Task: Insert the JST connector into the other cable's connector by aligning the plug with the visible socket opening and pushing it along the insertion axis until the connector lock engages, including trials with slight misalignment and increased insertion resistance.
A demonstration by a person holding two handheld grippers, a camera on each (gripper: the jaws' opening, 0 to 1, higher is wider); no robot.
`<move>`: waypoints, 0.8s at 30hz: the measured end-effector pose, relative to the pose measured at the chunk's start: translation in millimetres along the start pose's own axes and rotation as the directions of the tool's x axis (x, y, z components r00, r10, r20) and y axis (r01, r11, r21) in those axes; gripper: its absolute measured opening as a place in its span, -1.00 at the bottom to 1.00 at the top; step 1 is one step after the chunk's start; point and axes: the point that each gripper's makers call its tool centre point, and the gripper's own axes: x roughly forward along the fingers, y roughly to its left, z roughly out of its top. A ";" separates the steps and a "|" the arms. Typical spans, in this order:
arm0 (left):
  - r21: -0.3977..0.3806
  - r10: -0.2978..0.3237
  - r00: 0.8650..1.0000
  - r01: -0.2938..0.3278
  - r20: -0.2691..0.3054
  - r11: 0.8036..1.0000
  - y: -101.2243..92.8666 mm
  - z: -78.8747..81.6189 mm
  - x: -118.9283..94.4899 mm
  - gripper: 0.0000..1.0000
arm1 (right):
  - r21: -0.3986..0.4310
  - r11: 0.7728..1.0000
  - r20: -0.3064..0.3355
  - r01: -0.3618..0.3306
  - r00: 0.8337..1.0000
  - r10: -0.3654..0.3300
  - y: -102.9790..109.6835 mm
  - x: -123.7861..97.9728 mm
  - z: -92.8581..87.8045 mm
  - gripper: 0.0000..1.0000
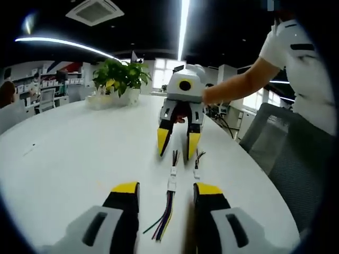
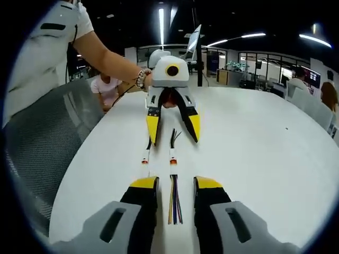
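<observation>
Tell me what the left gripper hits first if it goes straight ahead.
Likely the white connector on the cable lying between the left gripper's open jaws; beyond it, the right gripper.

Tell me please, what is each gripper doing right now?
Left gripper: tongs open, holding nothing.
Right gripper: tongs open, holding nothing.

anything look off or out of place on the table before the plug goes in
Nothing stands out. Two cables lie straight, side by side, apart on the white table. Their connectors look unmated, and both grippers are open, holding nothing.
</observation>
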 end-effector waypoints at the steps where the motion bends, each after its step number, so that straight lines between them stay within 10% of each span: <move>1: -0.002 -0.002 1.000 0.002 -0.002 1.000 -0.5 -0.8 0.2 -0.34 | 0.000 1.000 0.000 0.000 1.000 0.000 -0.5 0.7 -0.6 -0.56; 24: -0.011 -0.025 1.000 0.026 0.010 1.000 -11.5 -3.7 12.9 -0.73 | -0.006 1.000 0.041 -0.008 0.999 0.009 3.6 18.3 -1.2 -0.73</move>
